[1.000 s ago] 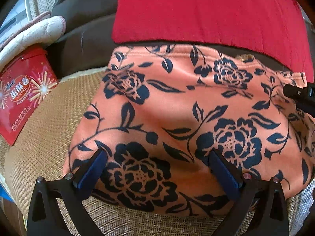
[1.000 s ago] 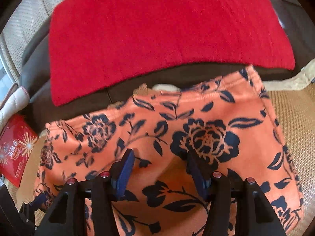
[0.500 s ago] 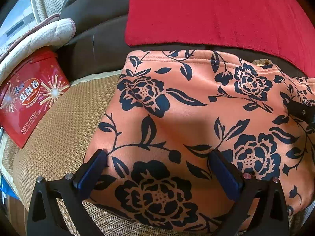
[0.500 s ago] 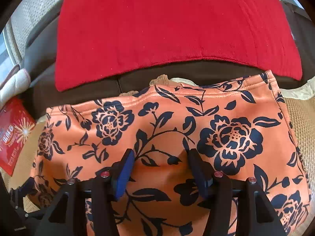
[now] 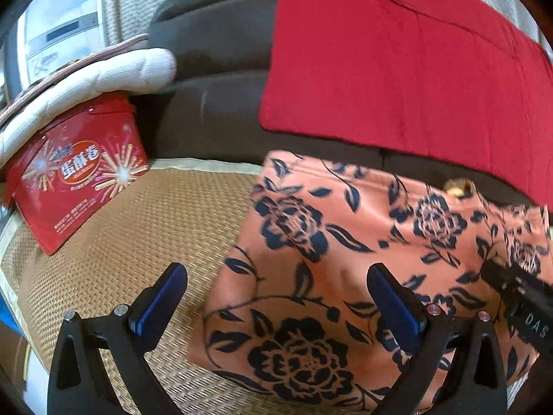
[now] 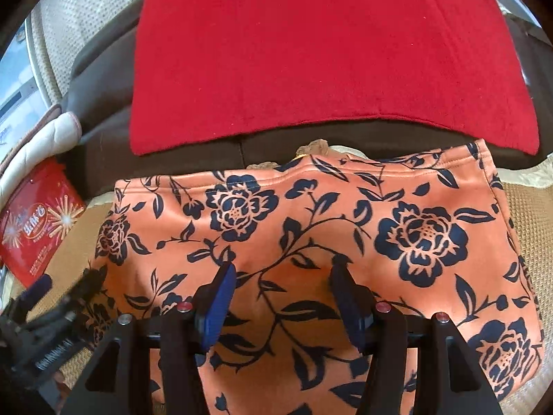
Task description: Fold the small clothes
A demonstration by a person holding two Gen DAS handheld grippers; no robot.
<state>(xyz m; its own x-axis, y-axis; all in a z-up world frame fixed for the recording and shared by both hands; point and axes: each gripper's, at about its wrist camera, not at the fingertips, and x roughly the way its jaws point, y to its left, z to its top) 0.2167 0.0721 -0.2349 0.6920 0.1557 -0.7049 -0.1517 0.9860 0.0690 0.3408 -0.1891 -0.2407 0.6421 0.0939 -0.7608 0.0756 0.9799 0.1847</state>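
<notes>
Looking from the largest thing down, I see the woven mat (image 5: 145,242) of the sofa seat, and on it the orange floral garment (image 6: 311,228) lies flat, its long axis running left to right across both views. Behind it a red cloth (image 6: 328,62) hangs over the brown backrest (image 5: 214,103), and a red tin (image 5: 76,176) stands at the far left.

The relation that matters: the garment's left edge lies between the fingers of my left claw (image 5: 276,294), which is wide open and empty. My right claw (image 6: 281,287) hovers over the middle of the cloth, also open, gripping nothing.

Compared with one second ago, my left claw has shifted to the left, so one finger is now over bare mat. The right one has hardly moved.
</notes>
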